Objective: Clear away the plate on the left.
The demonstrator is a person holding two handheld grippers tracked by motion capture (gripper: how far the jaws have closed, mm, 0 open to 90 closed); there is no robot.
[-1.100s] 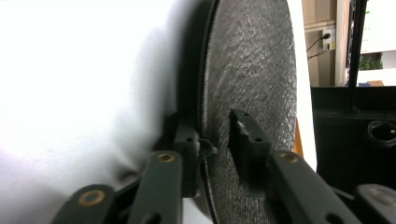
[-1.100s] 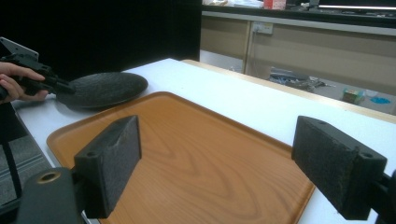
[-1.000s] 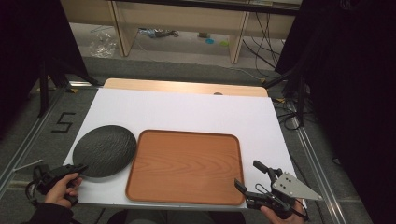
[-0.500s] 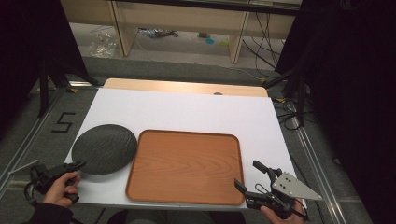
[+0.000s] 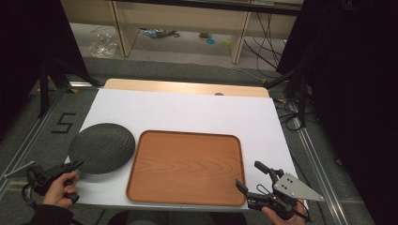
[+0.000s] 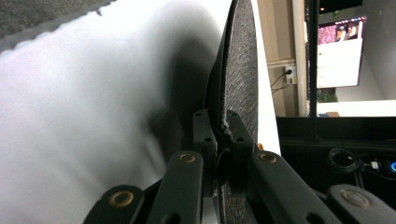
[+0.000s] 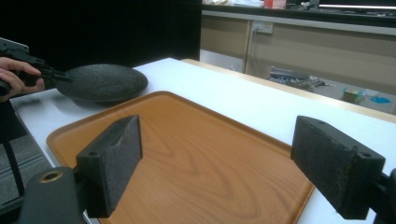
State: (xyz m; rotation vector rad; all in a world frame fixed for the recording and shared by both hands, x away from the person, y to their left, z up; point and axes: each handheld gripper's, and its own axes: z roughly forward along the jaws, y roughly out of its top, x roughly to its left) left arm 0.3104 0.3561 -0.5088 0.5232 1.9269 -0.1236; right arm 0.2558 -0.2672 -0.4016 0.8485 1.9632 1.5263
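A round dark grey plate (image 5: 102, 147) lies on the white tabletop (image 5: 197, 110) at the front left. My left gripper (image 5: 71, 165) is shut on its near-left rim. In the left gripper view the two pads (image 6: 204, 133) pinch the plate's (image 6: 240, 70) thin edge. A wooden tray (image 5: 187, 164) with nothing on it lies just right of the plate. My right gripper (image 5: 256, 176) hovers open at the tray's front right corner. In the right gripper view its pads (image 7: 116, 156) stand wide apart over the tray (image 7: 187, 154), with the plate (image 7: 102, 81) and the left hand (image 7: 16, 74) beyond.
A bare wooden strip (image 5: 187, 87) runs along the table's far edge. Metal rails (image 5: 319, 164) flank the table. Shelving (image 5: 183, 18) and cables (image 5: 281, 51) sit on the floor behind. A lit screen (image 6: 338, 58) shows far off.
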